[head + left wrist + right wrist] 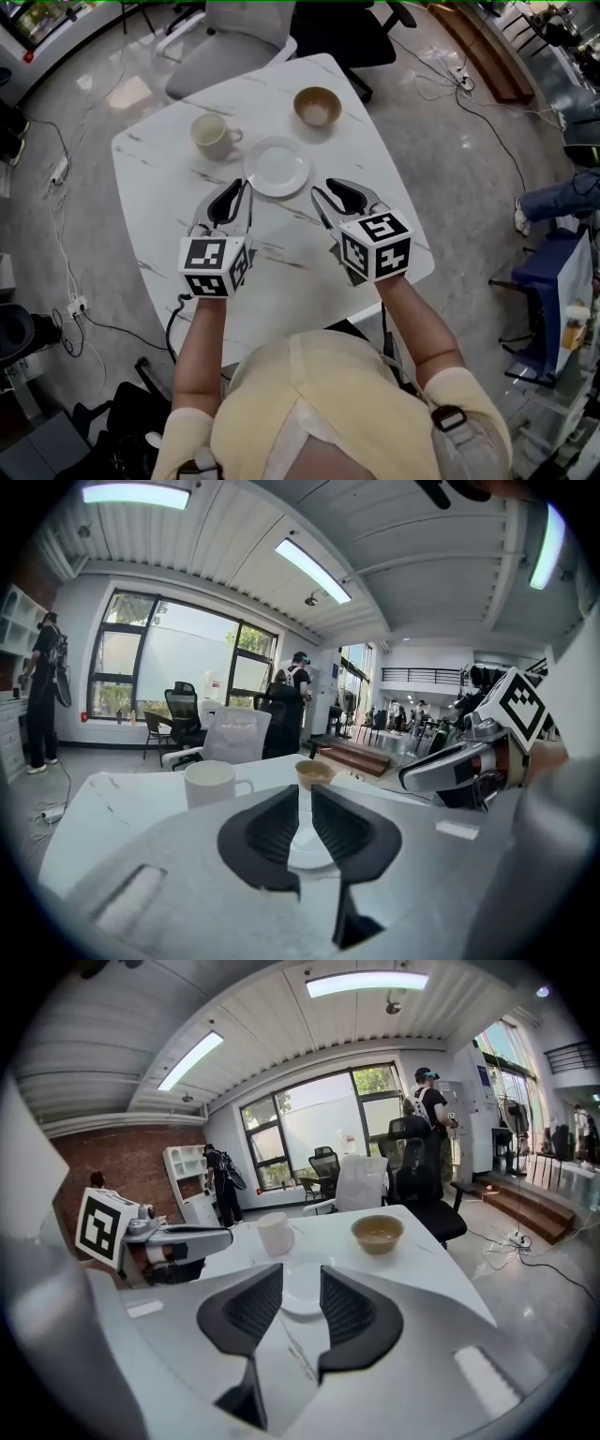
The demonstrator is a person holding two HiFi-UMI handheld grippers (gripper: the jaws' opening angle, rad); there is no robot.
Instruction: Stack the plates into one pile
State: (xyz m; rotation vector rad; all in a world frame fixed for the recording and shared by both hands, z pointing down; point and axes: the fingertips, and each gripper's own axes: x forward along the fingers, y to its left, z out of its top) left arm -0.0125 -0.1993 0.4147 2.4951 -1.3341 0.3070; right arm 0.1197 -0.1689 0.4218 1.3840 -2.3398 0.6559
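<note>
White marbled worktop (291, 272), open office behind. Hovering empty: left gripper (305, 791), fingers a slit apart; right gripper (300, 1271), fingers spread. Plate (277, 167) just beyond the fingers, untouched. Probably between steps; next calls for locating a second plate.

The surface (159, 216) carries three items. The plate (277, 167) lies near its centre. The mug (211, 136) stands left of the plate and slightly farther away, apart from it. The bowl (317, 106) stands beyond the plate, to its right, also apart from it. The left tool (242, 192) is over the surface at the near left of the plate, and the right tool (323, 197) is at its near right. Beyond the far edge of the surface, a chair (234, 33) stands on the floor.
</note>
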